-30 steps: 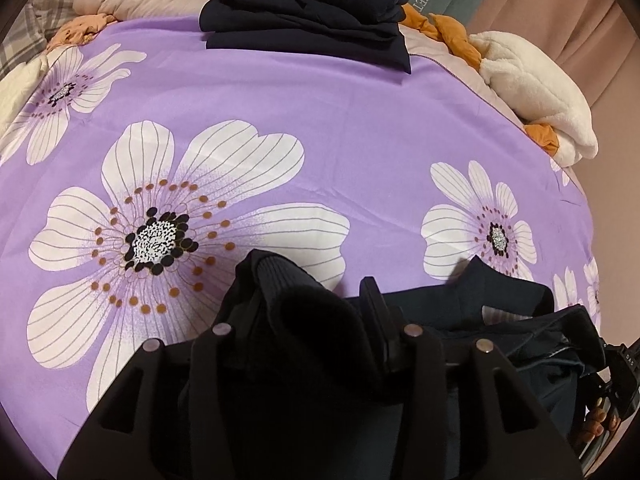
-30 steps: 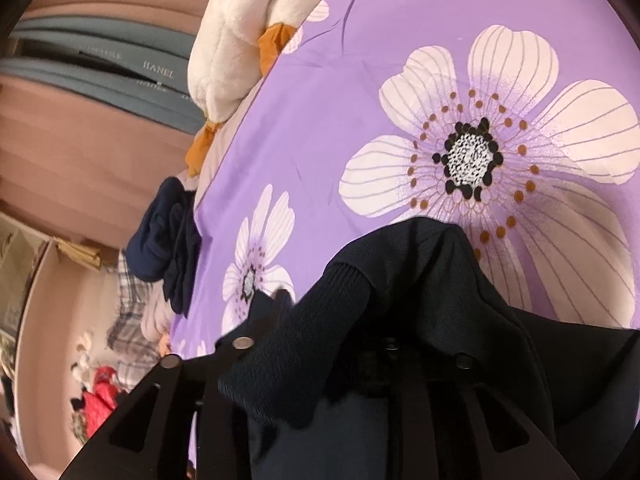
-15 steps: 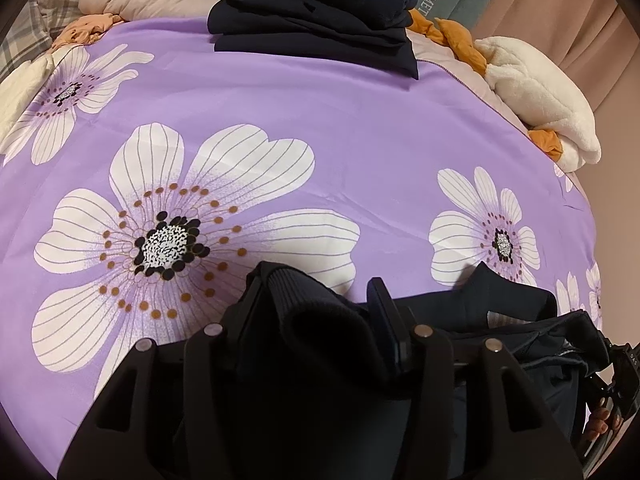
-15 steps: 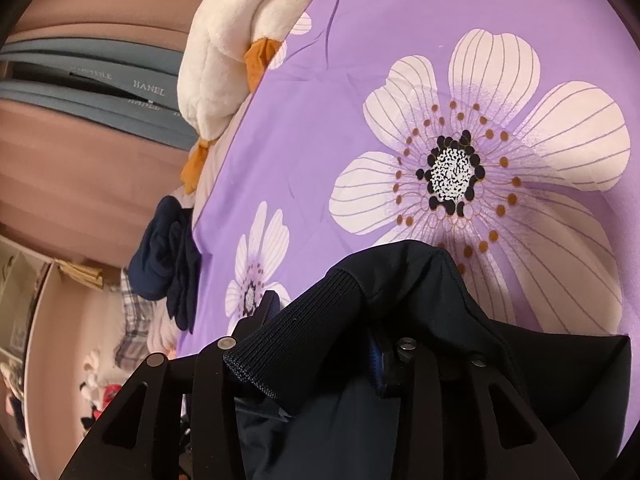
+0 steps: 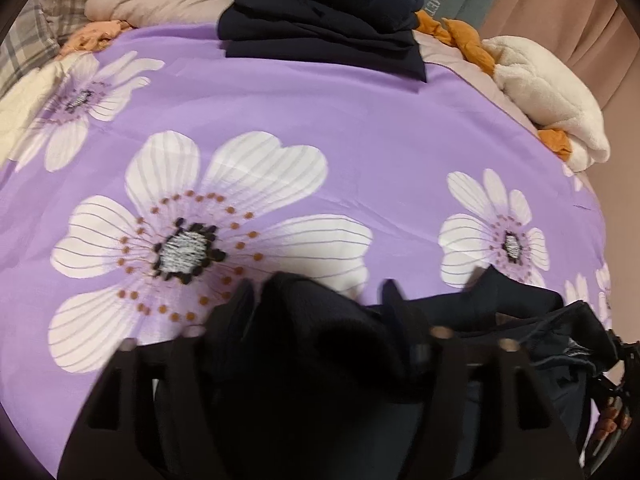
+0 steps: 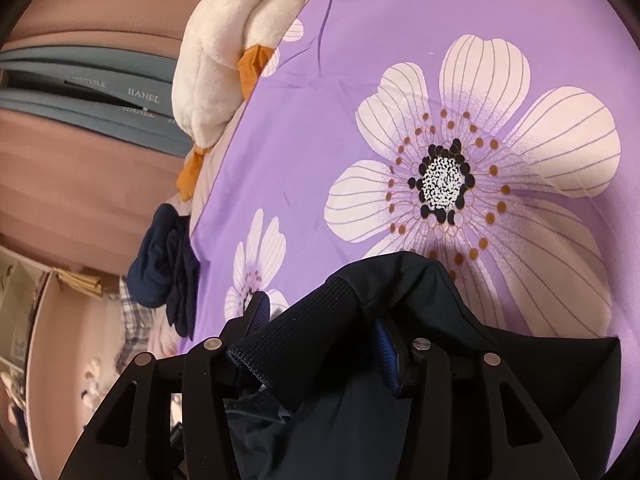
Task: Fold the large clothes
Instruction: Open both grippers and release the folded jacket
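Both of your tools carry the same dark navy garment (image 5: 320, 344), each clamped on a ribbed hem or cuff, at the near edge of the bed. The left tool (image 5: 316, 300) has a fold of ribbed knit bunched between its fingers. The right tool (image 6: 320, 320) pinches a ribbed band that juts out to its left. In the left view the cloth runs from your left tool to the right, toward the right tool at the frame's lower right edge, so the held edge lies left to right across the near side. The open purple floral bedspread (image 5: 280, 112) lies beyond both tools, toward the far side. A stack of folded dark clothes (image 5: 324, 28) sits at the far edge. In my judgement, neither hand is nearer; the spread-out depends on carrying both forward evenly.
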A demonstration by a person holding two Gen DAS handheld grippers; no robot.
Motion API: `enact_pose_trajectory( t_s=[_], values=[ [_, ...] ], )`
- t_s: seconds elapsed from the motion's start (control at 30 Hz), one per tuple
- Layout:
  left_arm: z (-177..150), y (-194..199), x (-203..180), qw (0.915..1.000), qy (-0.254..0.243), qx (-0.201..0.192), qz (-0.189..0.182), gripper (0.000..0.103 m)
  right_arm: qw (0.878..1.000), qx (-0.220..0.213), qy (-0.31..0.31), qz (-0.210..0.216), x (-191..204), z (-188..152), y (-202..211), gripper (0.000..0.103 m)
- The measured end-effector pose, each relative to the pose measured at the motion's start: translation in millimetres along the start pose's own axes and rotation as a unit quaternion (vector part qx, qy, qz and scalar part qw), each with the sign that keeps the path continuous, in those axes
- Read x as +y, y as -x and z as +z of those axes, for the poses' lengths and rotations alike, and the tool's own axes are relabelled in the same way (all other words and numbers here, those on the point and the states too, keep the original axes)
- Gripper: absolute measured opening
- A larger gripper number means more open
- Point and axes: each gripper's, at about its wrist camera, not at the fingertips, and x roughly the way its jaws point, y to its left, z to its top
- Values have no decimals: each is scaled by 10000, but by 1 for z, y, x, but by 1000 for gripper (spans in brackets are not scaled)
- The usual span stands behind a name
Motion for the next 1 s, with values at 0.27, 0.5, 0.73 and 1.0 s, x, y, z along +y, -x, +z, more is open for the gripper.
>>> enact_pose_trajectory(
  t_s=[0.27, 0.5, 0.73, 1.0],
  values=[
    [1, 5, 11, 9999, 120, 8, 45, 73, 9998, -163, -127, -26, -1, 5, 9, 61],
    [4, 15, 16, 9997, 125, -136, 163, 79, 9968, -765, -37, -210, -2, 16, 40, 71],
    [10, 42, 46, 9968, 408, -421, 541, 80, 9963, -825, 136, -209, -9, 2, 73, 71],
    [-40, 114, 62, 9953, -238, -821, 465, 80, 9947, -914, 439, -174, -9, -28, 119, 71]
  ],
)
